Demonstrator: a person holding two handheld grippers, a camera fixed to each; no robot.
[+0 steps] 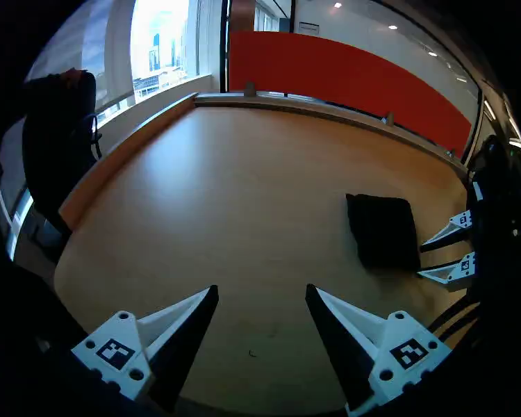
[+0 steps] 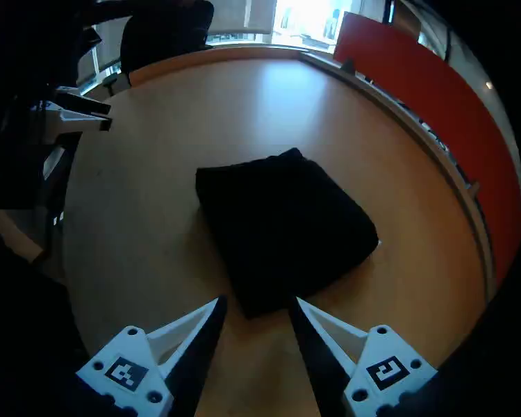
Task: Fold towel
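Black towel: soft cloth, lying as a thick, compact rectangle at centre of the right gripper view, flat on the wooden counter; it looks already folded over, though the layers are hard to count in the dark fabric. Right tool: moderately apart, empty, tips at lower centre flanking the towel's near corner; contact uncertain. Left tool: wide apart, empty, over bare counter at bottom of the left gripper view, towel well apart at right of frame. Handling note: for any further fold, pinch the corner through every layer, lift low, lay edge on edge. Surrounds: red panel upper right; dark chair at left.
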